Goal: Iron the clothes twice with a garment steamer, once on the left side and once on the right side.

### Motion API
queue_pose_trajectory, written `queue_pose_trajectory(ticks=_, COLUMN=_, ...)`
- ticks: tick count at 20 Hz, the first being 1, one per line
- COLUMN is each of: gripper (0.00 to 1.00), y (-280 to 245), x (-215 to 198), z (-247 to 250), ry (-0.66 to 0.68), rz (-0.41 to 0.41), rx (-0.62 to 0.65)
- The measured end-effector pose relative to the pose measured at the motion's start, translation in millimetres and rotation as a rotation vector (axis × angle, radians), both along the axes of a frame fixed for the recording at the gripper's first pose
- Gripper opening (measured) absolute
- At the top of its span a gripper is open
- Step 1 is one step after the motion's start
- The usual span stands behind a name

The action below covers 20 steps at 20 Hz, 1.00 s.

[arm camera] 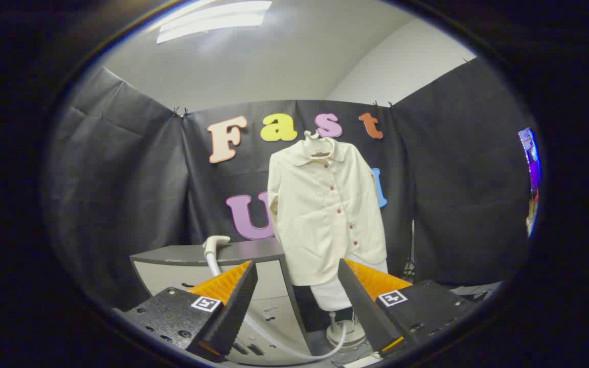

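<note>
Nearest, the gripper [297, 301] stood wide apart, holding nothing. Beyond its fingers the steamer head [214, 244] rested on a grey cabinet [182, 266], its hose [294, 352] partly hidden behind them. Farther back hung the cream buttoned jacket [325, 204] — its stand [345, 335] half hidden.

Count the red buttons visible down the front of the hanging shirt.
5 down the shirt placket: one below the collar, then chest, mid, lower, and near the hem. More may be hidden. The open gripper holds nothing.
</note>
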State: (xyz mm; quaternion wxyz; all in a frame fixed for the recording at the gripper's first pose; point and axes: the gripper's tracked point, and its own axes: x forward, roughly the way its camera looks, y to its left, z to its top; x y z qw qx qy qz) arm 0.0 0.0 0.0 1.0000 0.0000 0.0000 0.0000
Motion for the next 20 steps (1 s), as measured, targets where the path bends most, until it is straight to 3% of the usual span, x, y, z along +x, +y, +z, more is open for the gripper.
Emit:
queue_pose_trajectory(ticks=8, gripper=0.96, y=5.1, x=0.7, z=-6.2, ry=0.015, rz=0.004, rx=-0.024)
queue_pose_trajectory(ticks=17, gripper=0.96, y=28.0, x=32.2, z=-5.2, ry=0.033, rz=0.024, rx=-0.037)
queue_pose_trajectory(ticks=20, gripper=0.96, y=42.9, x=49.6, z=-7.5, ry=0.058, rz=0.065, rx=-0.03)
